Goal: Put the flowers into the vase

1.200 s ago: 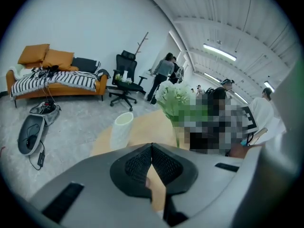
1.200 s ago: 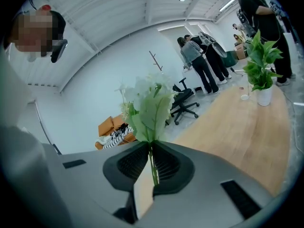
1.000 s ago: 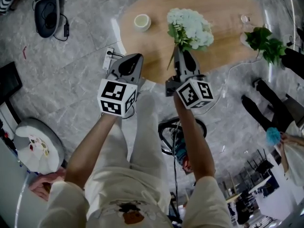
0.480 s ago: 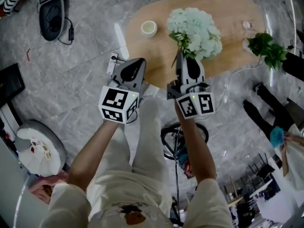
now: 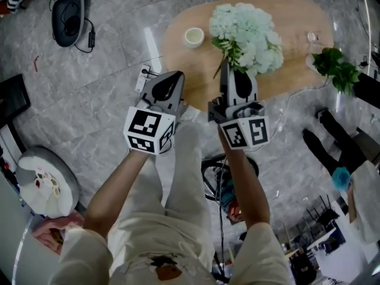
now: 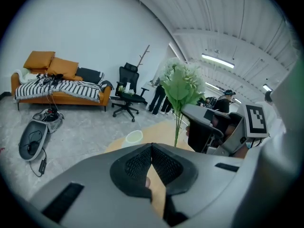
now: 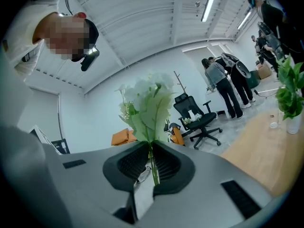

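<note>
My right gripper (image 7: pixel 151 148) clamps the stem of the flowers (image 5: pixel 248 34) above the table (image 5: pixel 297 16), my left gripper (image 6: pixel 152 148) is closed and empty, so I should carry them upright and lower the stem squarely into the pale vase (image 5: pixel 193 37).

We count two grippers: one left gripper (image 6: pixel 152 144) and one right gripper (image 7: pixel 151 144). We record one bunch of flowers (image 5: pixel 246 37). One wooden table (image 5: pixel 297 22) is present, and on it we count one pale round vessel (image 5: pixel 194 37), one small clear glass (image 5: pixel 311 37) and one potted green plant (image 5: pixel 335 67). On the floor we note one dark oval device (image 5: pixel 68 16) and one power strip (image 5: pixel 142 79). Further off we count one orange sofa (image 6: pixel 57 99), two orange cushions (image 6: pixel 39 60) and one black office chair (image 6: pixel 128 91).
</note>
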### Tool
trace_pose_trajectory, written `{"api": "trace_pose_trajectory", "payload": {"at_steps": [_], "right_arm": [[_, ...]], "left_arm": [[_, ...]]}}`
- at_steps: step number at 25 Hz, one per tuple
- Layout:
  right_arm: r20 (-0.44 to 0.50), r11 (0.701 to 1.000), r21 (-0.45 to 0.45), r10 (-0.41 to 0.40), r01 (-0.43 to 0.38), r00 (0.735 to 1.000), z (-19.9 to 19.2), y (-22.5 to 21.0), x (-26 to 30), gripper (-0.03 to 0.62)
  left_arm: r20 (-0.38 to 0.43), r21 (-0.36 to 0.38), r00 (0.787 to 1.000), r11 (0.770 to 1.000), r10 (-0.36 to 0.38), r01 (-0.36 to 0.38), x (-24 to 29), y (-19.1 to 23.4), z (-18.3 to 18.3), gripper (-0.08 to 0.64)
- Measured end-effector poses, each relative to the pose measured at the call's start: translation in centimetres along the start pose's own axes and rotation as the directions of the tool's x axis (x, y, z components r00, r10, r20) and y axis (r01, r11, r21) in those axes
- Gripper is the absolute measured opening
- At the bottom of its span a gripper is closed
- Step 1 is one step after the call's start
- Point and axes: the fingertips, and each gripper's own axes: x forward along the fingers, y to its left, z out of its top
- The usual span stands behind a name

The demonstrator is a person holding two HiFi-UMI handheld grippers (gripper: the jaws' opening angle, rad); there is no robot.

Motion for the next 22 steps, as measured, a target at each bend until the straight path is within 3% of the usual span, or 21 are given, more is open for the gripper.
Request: {"api": "trace_pose_trajectory", "payload": {"at_steps": [22], "right_arm": [[0.048, 0.994, -0.001, 0.113, -0.113, 0.992, 0.8, 4.1, 6.3, 0.034]], "left_arm": [[0.031, -0.029, 0.998, 0.998, 0.063, -0.062, -1.0, 4.9, 1.1, 0.009]]}}
